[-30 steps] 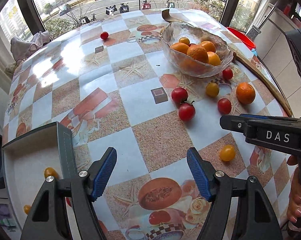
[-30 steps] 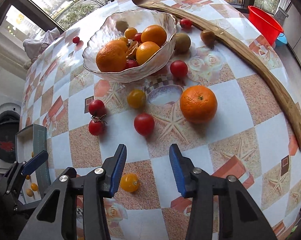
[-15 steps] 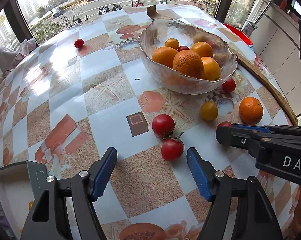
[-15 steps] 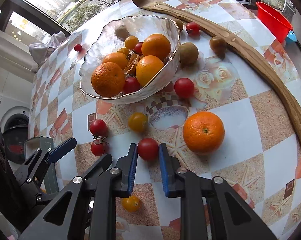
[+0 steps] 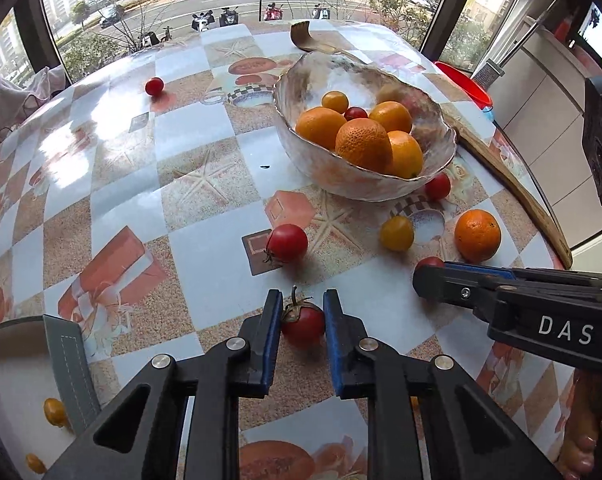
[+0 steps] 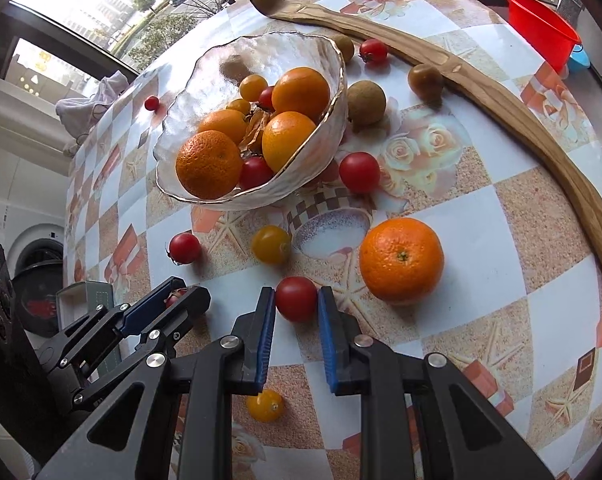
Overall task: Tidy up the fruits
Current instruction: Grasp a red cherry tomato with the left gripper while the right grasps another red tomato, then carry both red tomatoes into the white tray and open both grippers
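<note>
Here, left tool (image 5: 299, 312) clamped on a round, glossy red tomato with a dried green stem (image 5: 303, 325), blue ribbed pads touching both sides, low on the checkered, shiny counter (image 5: 205, 248). Right tool (image 6: 297, 307) closed against a smooth stemless red tomato (image 6: 296, 298). Just beside: 1 dimpled orange (image 6: 401, 260). Further toward the far edge: a rippled glass bowl (image 6: 321, 152) heaped with oranges and small tomatoes. Along the right edge: a long curved wooden tray (image 6: 541, 136).
</note>
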Demonstrator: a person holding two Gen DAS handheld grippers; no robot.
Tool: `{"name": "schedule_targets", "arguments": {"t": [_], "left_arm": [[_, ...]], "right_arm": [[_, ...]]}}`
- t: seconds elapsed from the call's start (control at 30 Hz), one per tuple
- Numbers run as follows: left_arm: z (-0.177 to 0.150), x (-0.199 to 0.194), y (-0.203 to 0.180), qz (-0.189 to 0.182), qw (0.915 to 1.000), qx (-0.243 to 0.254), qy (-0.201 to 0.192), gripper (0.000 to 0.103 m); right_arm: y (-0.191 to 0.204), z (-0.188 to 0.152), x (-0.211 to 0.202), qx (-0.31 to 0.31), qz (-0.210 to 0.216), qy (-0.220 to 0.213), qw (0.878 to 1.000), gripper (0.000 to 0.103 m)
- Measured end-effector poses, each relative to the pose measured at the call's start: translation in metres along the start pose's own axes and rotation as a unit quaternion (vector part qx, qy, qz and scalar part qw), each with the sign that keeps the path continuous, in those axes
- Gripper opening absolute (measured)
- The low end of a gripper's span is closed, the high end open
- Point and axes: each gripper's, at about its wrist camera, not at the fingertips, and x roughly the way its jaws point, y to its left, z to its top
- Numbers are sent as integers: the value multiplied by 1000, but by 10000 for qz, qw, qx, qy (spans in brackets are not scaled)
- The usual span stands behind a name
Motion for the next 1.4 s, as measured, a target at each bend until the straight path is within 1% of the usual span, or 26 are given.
{"name": "schedule_targets", "arguments": {"t": [0.17,0.4,0.67,0.93,1.17,1.27,1.4], "left_arm": [[-13,-21,12,-78,9997,-206,-85,22],[-29,-52,34,-39,9986,-456,-275,22],[-54,-87,78,253,9951,-845,-458,22],[-85,-113,142,732,9876,-1270,-559,22],[-107,-119,196,1043,9793,-1653,-517,22],[-112,-115,215,1187,9763,-1734,-515,22],[-111,-109,234,1250,9736,-1842,-505,22]], "right_arm": [[11,-9,-4,-171,8,34,9998,23],[36,-23,-11,-415,97,100,9990,23],[84,-35,-6,-814,228,204,9962,23],[154,-44,8,-1350,409,307,9895,23],[217,-49,28,-1796,543,397,9814,23],[237,-49,40,-1922,529,443,9789,23],[256,-47,56,-2034,456,489,9768,23]]}}
